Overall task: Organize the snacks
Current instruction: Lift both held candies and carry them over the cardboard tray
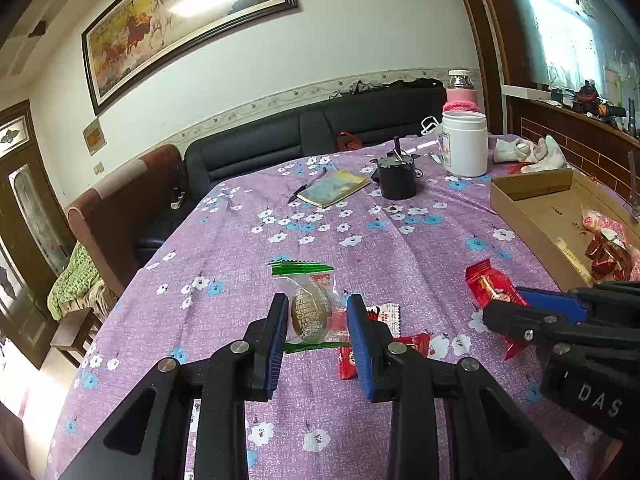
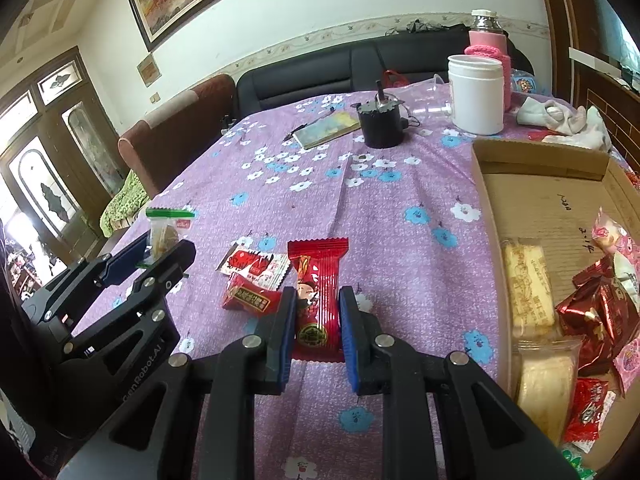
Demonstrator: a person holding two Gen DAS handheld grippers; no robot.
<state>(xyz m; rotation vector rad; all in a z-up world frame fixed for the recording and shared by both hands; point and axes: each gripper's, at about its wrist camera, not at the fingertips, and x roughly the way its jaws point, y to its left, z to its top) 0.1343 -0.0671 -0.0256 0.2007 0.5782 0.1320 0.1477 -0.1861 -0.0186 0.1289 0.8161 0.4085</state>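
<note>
Purple floral tablecloth [image 2: 360, 208] bearing a white jar [image 2: 476, 94], a black cylindrical motor [image 2: 379, 124], a notebook [image 2: 326, 129] with pen [image 1: 307, 186], white gloves [image 2: 560, 118]; black sofa [image 1: 280, 136] and framed horse painting [image 1: 180, 20] behind.

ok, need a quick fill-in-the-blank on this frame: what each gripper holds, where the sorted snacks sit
1. The left gripper has its jaws closed on a clear-wrapped brown pastry with ____ sealed ends.
2. The right gripper has its jaws closed on a tall ____ snack packet.
3. Sorted snacks lie in the shallow ____ tray.
4. The white plastic jar stands on the ____ floral tablecloth.

Missing words: green; red; cardboard; purple
</note>
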